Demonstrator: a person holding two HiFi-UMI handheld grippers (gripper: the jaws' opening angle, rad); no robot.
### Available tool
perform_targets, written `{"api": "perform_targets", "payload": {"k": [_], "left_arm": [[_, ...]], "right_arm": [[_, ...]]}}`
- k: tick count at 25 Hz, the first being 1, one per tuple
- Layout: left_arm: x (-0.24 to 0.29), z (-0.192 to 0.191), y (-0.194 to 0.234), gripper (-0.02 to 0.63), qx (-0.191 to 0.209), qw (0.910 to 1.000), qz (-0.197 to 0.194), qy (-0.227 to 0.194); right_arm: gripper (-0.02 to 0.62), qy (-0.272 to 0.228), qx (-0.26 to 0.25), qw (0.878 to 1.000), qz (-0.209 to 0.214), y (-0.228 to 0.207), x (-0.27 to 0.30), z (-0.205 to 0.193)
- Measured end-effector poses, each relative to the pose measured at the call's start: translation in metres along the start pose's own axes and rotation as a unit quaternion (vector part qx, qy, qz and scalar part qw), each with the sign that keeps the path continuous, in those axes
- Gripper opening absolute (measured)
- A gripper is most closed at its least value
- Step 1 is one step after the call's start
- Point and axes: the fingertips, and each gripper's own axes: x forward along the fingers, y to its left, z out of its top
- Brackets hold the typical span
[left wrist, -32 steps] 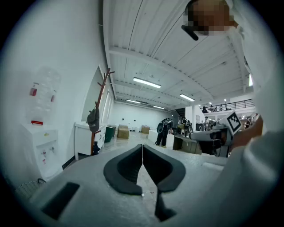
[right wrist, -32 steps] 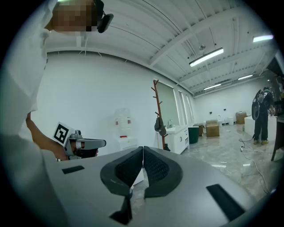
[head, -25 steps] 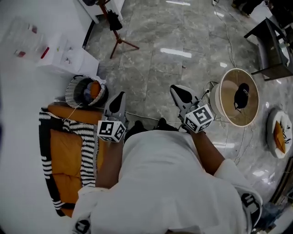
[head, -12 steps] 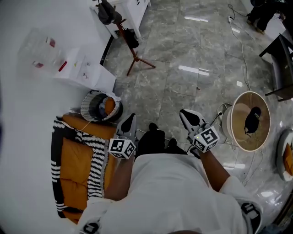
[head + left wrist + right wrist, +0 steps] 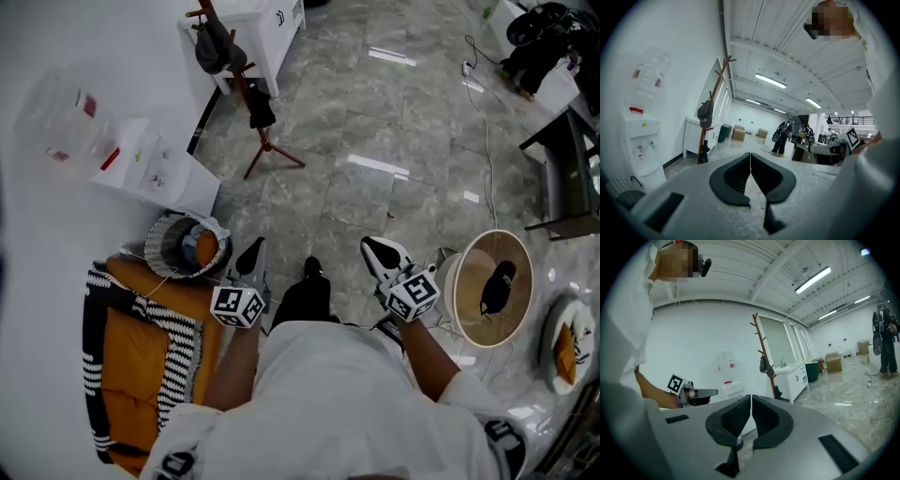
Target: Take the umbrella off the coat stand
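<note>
The umbrella is made out only as a dark bundle low on the coat stand (top cut off). The left gripper and right gripper are seen closed and empty, with open floor ahead.

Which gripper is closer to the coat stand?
Left. In the head view the left gripper sits almost straight below the coat stand, far off; the right gripper is farther out to the right.
</note>
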Motion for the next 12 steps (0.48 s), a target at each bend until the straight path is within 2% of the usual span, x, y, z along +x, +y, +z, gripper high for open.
{"api": "perform_targets", "payload": {"k": [12], "left_arm": [[0.137,0.061,0.091,0.017,-0.015,0.9996,-0.019,-0.013]], "right_arm": [[0.017,0.002,-0.012,1.0,0.0,-0.079,0.131,0.072]]}}
